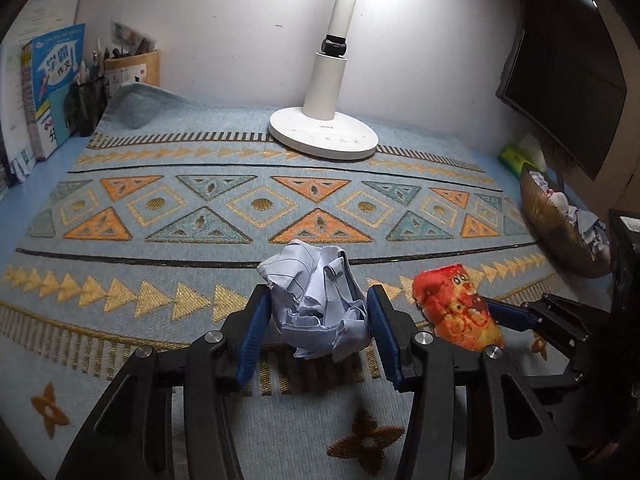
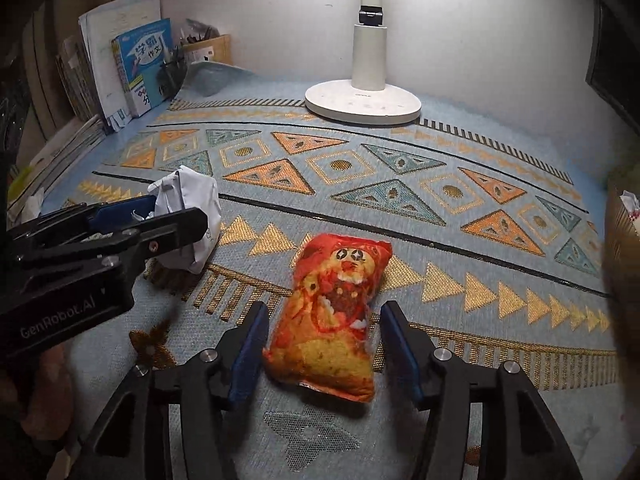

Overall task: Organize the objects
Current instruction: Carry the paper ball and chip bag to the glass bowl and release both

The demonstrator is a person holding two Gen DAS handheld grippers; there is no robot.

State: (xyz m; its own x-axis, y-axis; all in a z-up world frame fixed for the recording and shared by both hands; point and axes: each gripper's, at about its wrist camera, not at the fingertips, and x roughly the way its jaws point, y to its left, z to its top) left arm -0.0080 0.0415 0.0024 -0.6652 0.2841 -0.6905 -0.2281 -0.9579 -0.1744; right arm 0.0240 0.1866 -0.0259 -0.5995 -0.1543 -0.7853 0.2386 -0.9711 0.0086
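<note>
Crumpled paper ball (image 1: 318,300) sits clamped between the blue pads of the left gripper (image 1: 318,320), low over the patterned mat (image 1: 240,208). Right gripper (image 2: 324,344) straddles the orange snack bag (image 2: 334,312) lying flat on the mat, jaws apart with gaps either side, pads not pressing. Basket (image 1: 560,232) with paper scraps at the mat's right edge.
</note>
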